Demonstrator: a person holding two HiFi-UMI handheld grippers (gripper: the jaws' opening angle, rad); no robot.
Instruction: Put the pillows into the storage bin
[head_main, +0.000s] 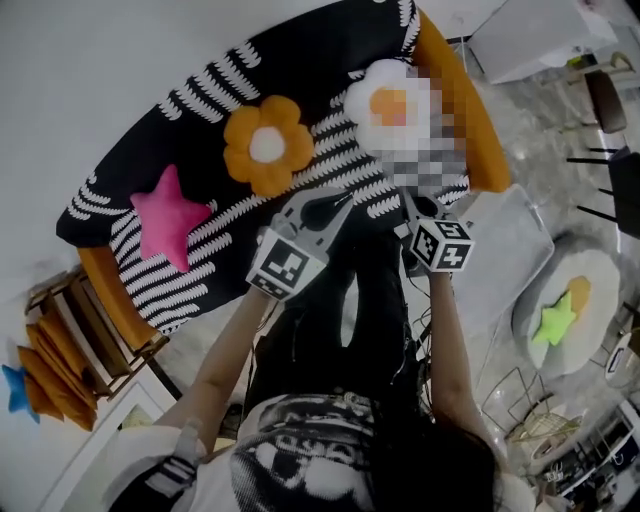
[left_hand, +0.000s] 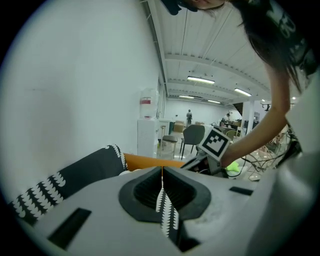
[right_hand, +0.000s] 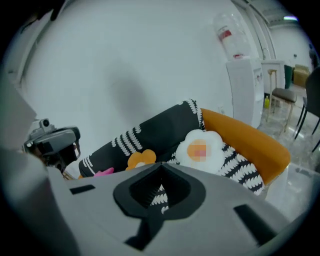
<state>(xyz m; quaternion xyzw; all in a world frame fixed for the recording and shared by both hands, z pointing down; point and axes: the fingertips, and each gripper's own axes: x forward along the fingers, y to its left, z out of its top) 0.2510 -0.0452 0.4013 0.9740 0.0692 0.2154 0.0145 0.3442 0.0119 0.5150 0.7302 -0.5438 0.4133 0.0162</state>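
Plainly empty, the left gripper (left_hand: 161, 185) and right gripper (right_hand: 160, 175) hover with jaws pressed together over the sofa (head_main: 300, 60), where the pink star pillow (head_main: 165, 215), orange flower pillow (head_main: 267, 145) and white egg pillow (head_main: 385, 105) lie in a row; the jaws should probably spread wide before pinching a soft edge.

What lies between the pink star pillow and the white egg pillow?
The orange flower pillow; the head view shows it best.

- Soft plush cloth on the pink star pillow (head_main: 165, 215), orange flower pillow (head_main: 267, 145) and white flower pillow (head_main: 390, 105).
- Matt black-and-white cloth cover on the sofa (head_main: 310, 50).
- Glossy, polished stone-look floor (head_main: 540, 140).
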